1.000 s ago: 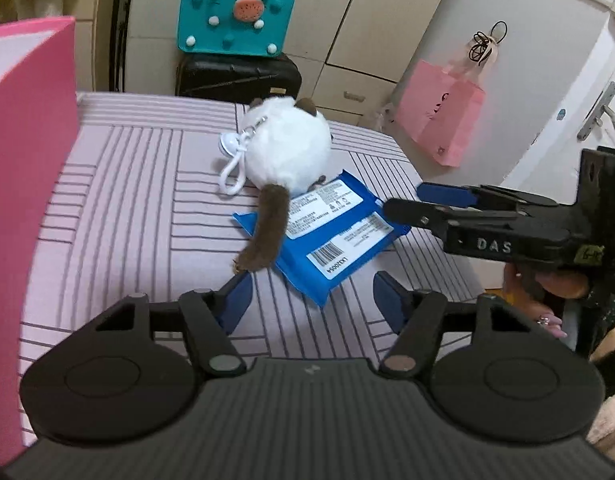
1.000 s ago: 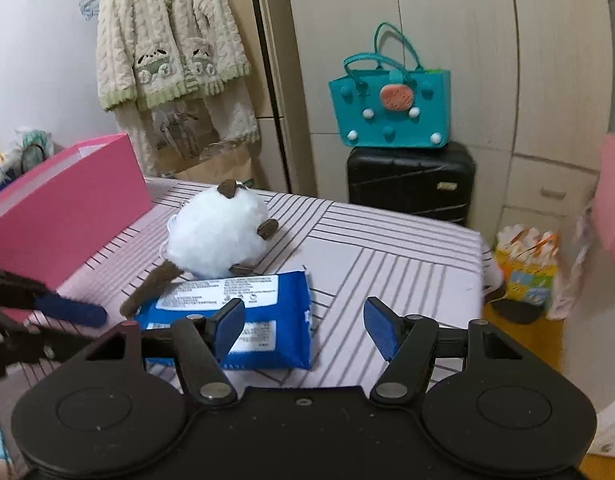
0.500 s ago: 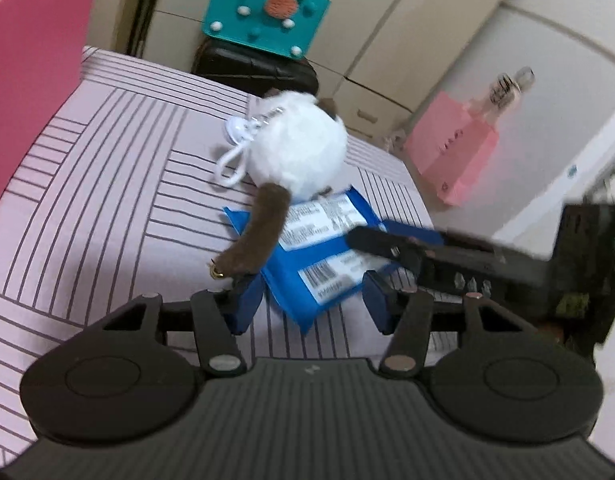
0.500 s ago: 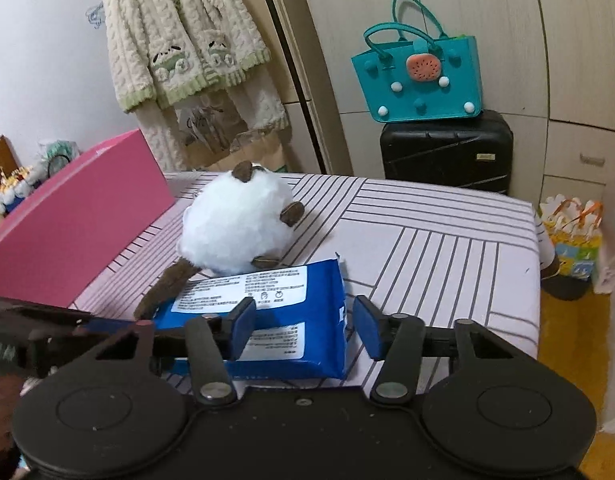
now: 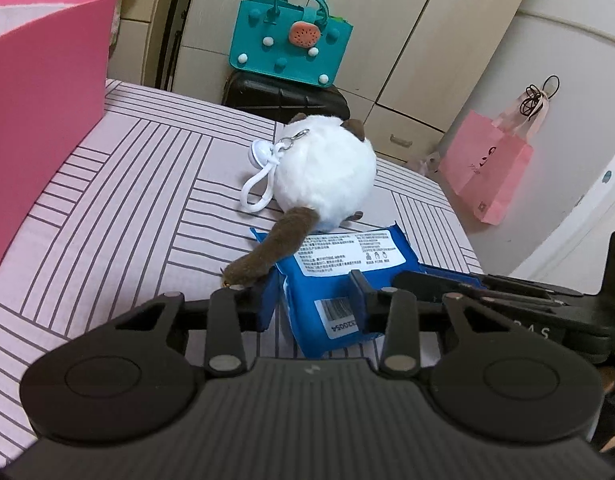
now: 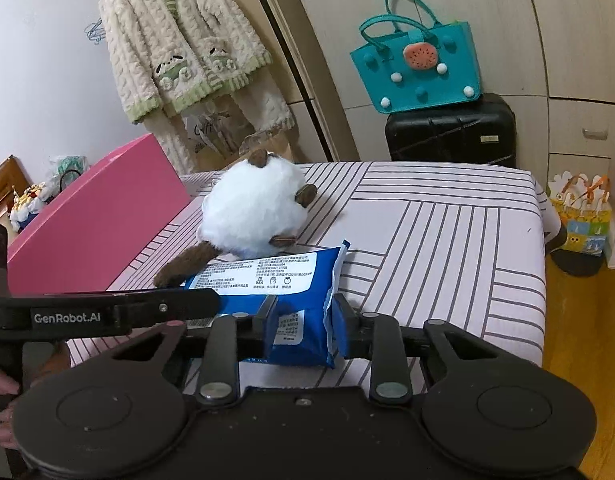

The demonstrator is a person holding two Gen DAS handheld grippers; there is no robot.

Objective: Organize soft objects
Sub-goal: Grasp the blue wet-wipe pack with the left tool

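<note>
A blue wipes pack (image 5: 339,276) (image 6: 267,292) lies on the striped bed. A white plush ball with a brown tail (image 5: 323,172) (image 6: 251,208) sits just behind it, its tail lying over the pack's left end. My left gripper (image 5: 313,300) straddles the pack's near-left end, jaws narrowed beside it. My right gripper (image 6: 303,322) straddles the pack's near-right end, fingers close on both sides. Neither has lifted the pack. Each gripper shows in the other's view, coming in from the side.
A pink box (image 5: 39,96) (image 6: 99,216) stands on the bed at the left. A teal bag (image 5: 289,46) sits on a black suitcase (image 6: 451,132) beyond the bed. A pink paper bag (image 5: 491,168) hangs at the right. The bed's edge (image 6: 541,264) drops off to the right.
Both grippers have moved forward onto the wipes pack from either side and their jaws have narrowed around its ends. The plush and the pack have not moved.
</note>
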